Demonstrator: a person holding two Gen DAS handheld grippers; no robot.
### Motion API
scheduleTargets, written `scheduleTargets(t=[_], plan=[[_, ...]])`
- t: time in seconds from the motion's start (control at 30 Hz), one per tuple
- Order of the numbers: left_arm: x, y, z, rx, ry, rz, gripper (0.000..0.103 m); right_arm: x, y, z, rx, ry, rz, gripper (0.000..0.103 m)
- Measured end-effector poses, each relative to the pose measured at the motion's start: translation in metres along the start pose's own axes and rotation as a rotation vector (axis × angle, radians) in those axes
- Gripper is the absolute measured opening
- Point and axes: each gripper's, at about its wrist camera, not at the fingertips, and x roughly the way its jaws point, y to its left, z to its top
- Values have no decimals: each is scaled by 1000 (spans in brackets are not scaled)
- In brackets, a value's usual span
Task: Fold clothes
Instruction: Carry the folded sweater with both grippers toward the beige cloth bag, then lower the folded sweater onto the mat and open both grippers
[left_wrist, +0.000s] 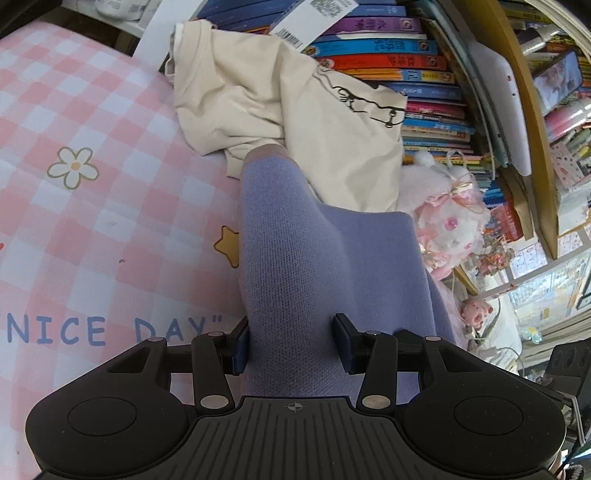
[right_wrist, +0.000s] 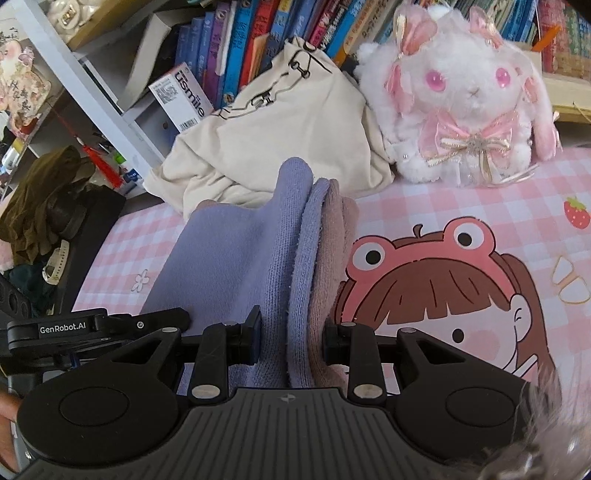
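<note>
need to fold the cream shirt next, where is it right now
The cream shirt lies crumpled at the far edge of the pink checked sheet, against the books, left of the white plush bunny in the right wrist view.

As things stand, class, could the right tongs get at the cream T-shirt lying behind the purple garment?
Probably not yet. The right tongs are shut on folded layers of the purple garment, which bunches up between them and the cream T-shirt. They would have to let go first; beyond that, nothing else blocks the way.
</note>
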Motion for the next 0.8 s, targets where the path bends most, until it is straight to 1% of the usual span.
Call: scheduleTargets(t=[0.27, 0.5, 0.57, 0.6, 0.63, 0.67, 0.73, 0.8], plan=[[13, 9, 13, -21, -5, 10, 44, 20, -4, 10, 22, 6, -4, 27], [21, 10, 22, 12, 16, 21, 45, 33, -12, 14, 55, 20, -14, 27], [18, 9, 21, 36, 16, 23, 50, 32, -15, 12, 70, 22, -3, 30], [14, 9, 19, 48, 7, 26, 50, 30, -16, 10, 68, 20, -1, 35], [10, 9, 17, 60, -3, 29, 51, 28, -17, 9, 66, 18, 0, 37], [5, 9, 14, 69, -13, 28, 52, 25, -19, 7, 64, 15, 2, 38], [-6, 9, 7, 87, -24, 22, 52, 15, -21, 2, 44, 10, 9, 46], [-15, 9, -3, 102, -29, 26, 52, 5, -24, -5, 22, 11, 14, 48]])
